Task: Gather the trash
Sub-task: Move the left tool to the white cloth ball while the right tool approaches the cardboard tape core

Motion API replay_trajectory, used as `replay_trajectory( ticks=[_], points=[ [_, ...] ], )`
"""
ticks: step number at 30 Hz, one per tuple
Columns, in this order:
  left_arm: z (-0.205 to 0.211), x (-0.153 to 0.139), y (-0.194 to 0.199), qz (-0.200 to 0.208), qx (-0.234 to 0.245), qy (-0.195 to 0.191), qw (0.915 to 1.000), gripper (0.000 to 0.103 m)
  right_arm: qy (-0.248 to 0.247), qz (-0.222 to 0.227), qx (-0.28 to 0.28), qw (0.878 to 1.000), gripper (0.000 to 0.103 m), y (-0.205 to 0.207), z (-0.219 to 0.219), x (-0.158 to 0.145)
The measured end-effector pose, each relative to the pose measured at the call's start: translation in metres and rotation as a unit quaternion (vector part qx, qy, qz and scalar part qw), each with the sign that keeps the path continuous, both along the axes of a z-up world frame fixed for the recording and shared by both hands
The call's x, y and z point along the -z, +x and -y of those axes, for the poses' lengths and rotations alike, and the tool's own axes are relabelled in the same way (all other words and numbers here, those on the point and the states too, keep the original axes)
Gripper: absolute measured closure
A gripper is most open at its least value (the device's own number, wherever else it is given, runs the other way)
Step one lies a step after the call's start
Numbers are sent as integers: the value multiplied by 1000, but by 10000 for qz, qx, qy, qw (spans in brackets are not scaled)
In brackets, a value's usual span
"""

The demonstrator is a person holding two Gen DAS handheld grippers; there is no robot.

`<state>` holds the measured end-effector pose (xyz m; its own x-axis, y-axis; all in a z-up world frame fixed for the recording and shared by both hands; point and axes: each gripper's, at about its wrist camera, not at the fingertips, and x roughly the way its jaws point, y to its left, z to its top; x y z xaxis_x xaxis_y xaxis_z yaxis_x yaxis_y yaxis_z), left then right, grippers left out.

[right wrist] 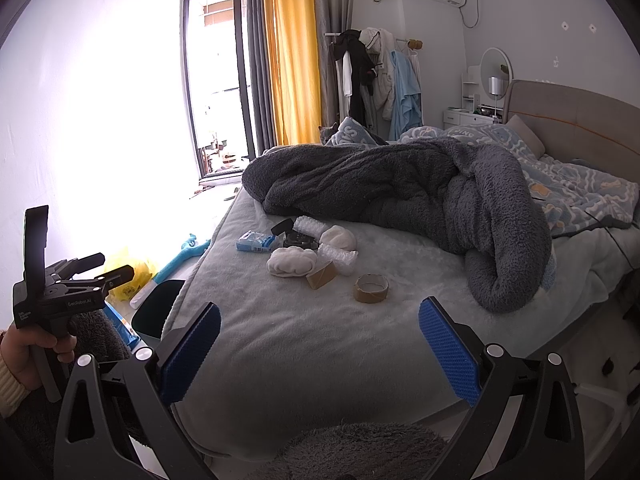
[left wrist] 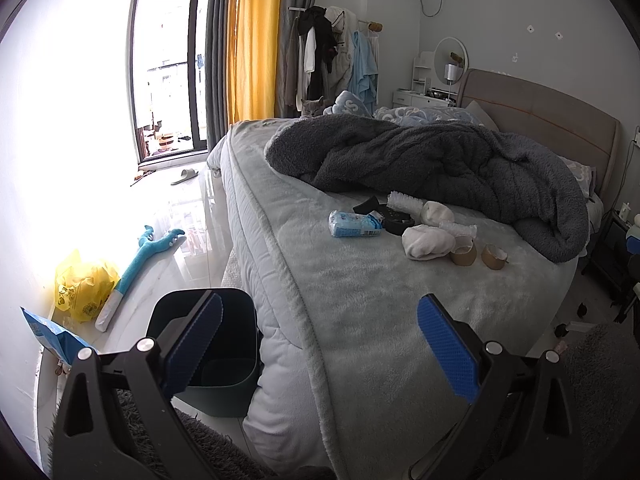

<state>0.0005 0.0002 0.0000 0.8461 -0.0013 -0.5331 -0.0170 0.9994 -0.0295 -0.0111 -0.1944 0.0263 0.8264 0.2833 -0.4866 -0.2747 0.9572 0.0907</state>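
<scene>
Both of your tools are spread wide and hold nothing. Your left gripper [left wrist: 320,344] hangs over the near corner of the pale grey plush-covered bed [left wrist: 360,320], its left blue-padded finger in front of the dark green square plastic bin [left wrist: 224,360] that stands on the floor tight against that corner. Your right gripper [right wrist: 320,346] is over the near end of the bed, above bare cover, with the trash well ahead of it.

The trash lies in one loose cluster in the middle of the bed, just in front of the heaped dark grey fleece blanket [right wrist: 400,192]. At the cluster's window side is a blue and white soft tissue packet [right wrist: 254,242]. Next to it sits a black flat piece of packaging [right wrist: 298,238], with a strip of clear bubble wrap [right wrist: 308,225] behind it and a second crumpled piece [right wrist: 340,258] toward the near side. Two white crumpled wads [right wrist: 290,262] touch the black piece and the bubble wrap. Nearest to you are two brown cardboard tape cores: one [right wrist: 321,275] is tipped against the front wad, the other [right wrist: 371,288] lies flat, a little apart from the rest.

On the floor beyond the bin, on the window side of the bed, are a yellow plastic bag [left wrist: 82,284] and a teal plush toy [left wrist: 144,256].

A grey cat [left wrist: 312,106] sits at the far edge of the bed.
</scene>
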Motion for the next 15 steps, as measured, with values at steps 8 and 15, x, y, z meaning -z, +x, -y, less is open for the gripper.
replay_trajectory(
  ticks=[8,15],
  points=[
    [4,-1,-2,34,-34,3,10000,3,-174,26,-39,9998,3,1,-4,1],
    [13,-9,-1,88,234,-115,9996,3,-575,38,-171,9982,3,12,-18,0]
  ],
)
